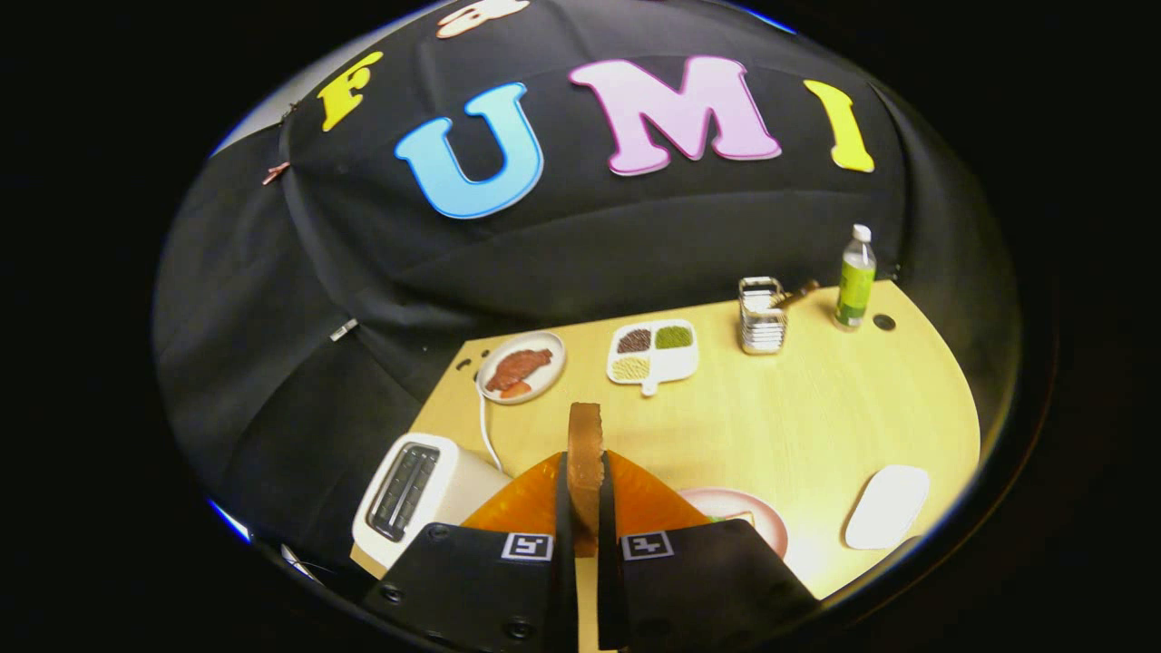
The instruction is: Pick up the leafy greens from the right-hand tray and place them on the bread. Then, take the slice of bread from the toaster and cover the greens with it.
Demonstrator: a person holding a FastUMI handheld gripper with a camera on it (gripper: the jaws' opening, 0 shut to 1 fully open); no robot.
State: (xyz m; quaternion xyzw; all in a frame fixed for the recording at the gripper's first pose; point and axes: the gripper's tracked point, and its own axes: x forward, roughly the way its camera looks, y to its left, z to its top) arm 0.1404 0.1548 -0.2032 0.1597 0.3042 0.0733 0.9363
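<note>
- Your gripper (585, 508) has its two fingers pinched onto a brown slice of toasted bread (585, 462), which stands on edge between them and rises just past the tips toward 12 o'clock.
- You are holding that slice above the light wooden tabletop (816, 426), clear of the white two-slot toaster (422, 490) that sits at about 9 o'clock from the fingers.
- A white cord (485, 426) runs from behind the toaster toward 12 o'clock, ending near a round white plate of reddish-brown meat pieces (520, 365).
- Just beside the fingers at about 3 o'clock you can see part of a round pink plate (753, 517); a sliver of green and a pale edge show on it, though the gripper hides most of what it holds.
- Farther out at 3 o'clock lies a plain white rounded-rectangle tray (887, 506).
- Beyond the bread at 12 to 1 o'clock sits a white divided dish (655, 351) with dark brown, green and pale yellow fillings in three compartments.
- At about 1 o'clock stands a shiny wire metal holder (762, 315) with a brown handle sticking out.
- Just beside it, toward 2 o'clock, stands a green-labelled plastic bottle with a white cap (855, 277).
</note>
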